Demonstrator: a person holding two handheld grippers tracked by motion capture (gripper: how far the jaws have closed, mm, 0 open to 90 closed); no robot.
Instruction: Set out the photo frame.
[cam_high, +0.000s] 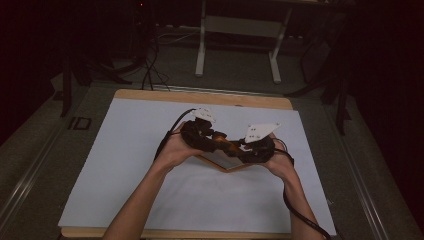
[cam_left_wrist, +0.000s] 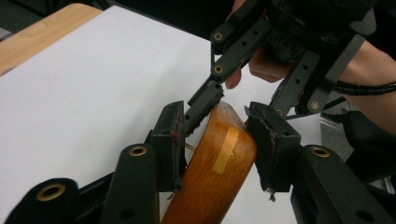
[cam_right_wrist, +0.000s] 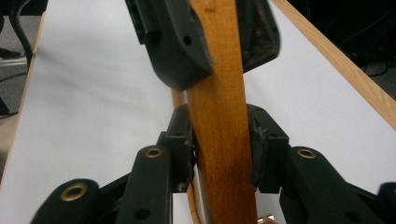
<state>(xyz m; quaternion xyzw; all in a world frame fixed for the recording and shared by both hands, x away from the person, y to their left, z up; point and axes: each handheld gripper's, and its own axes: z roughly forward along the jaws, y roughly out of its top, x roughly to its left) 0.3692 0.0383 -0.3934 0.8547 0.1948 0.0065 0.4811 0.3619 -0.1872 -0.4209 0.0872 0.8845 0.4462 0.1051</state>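
The left gripper (cam_left_wrist: 219, 147) straddles an orange wooden piece (cam_left_wrist: 217, 172), its left jaw touching; the right gripper (cam_left_wrist: 229, 105) reaches in from one o'clock.

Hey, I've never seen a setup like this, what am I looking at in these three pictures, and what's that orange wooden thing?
A person at a table covered with a white sheet holds a hand-operated claw in each hand. The high view looks down from above: the left claw and right claw meet over the middle. The other two pictures come from cameras riding on each claw, looking along its black jaws. Between them they hold a varnished orange-brown wooden piece, which looks V-shaped from above. The right claw's jaws press on both its sides; the left claw's jaws straddle its end, one side apparently with a small gap. I can't tell what the piece is.
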